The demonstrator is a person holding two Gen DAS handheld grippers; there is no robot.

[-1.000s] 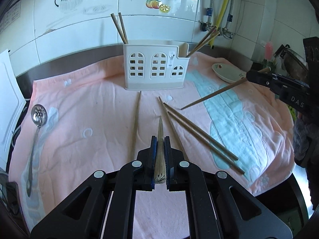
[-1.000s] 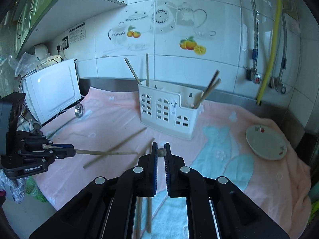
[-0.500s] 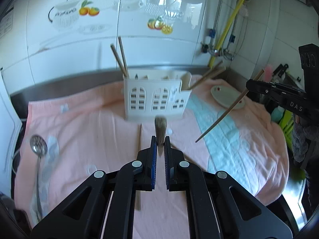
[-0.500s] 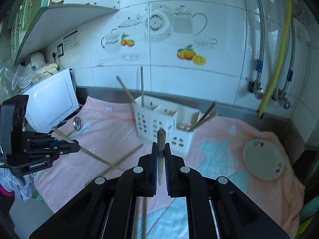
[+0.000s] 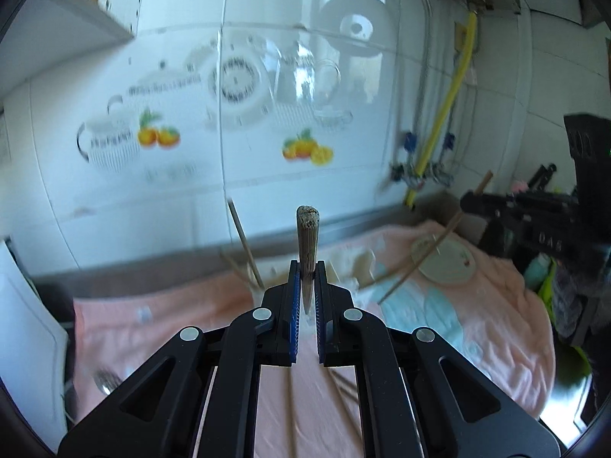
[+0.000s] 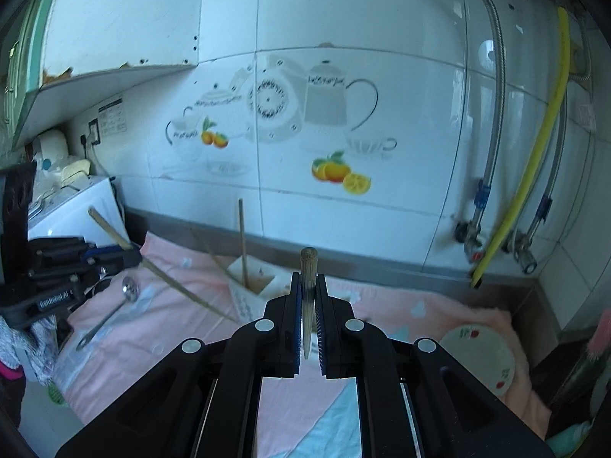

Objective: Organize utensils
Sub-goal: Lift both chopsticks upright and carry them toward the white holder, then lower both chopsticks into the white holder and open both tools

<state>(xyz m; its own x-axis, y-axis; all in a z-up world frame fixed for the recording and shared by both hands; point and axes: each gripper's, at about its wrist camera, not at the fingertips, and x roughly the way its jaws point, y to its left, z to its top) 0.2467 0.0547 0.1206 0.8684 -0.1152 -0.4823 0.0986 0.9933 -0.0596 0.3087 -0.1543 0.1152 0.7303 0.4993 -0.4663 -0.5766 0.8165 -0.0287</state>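
Note:
My left gripper [image 5: 306, 267] is shut on a wooden chopstick [image 5: 307, 236] that stands upright, blunt end up. My right gripper [image 6: 307, 279] is shut on another chopstick [image 6: 308, 267], also upright. Both are raised above the pink towel [image 6: 160, 328]. The white utensil holder [image 6: 252, 294] stands just behind the right fingers, with chopsticks [image 6: 241, 240] leaning in it; in the left wrist view it is mostly hidden behind the fingers. The right gripper and its slanted chopstick [image 5: 420, 259] show at the right of the left wrist view. The left gripper shows at the left of the right wrist view [image 6: 126, 255].
A metal slotted spoon [image 6: 110, 309] lies on the towel at the left. A small white plate [image 6: 481, 358] sits at the right. Loose chopsticks [image 5: 343, 385] lie on the towel below the left gripper. A tiled wall with pipes and a yellow hose [image 6: 534, 160] stands behind.
Both grippers have risen and tilted upward with their chopsticks, which turned from slanted to upright. The holder now sits low in both views, close behind the fingers.

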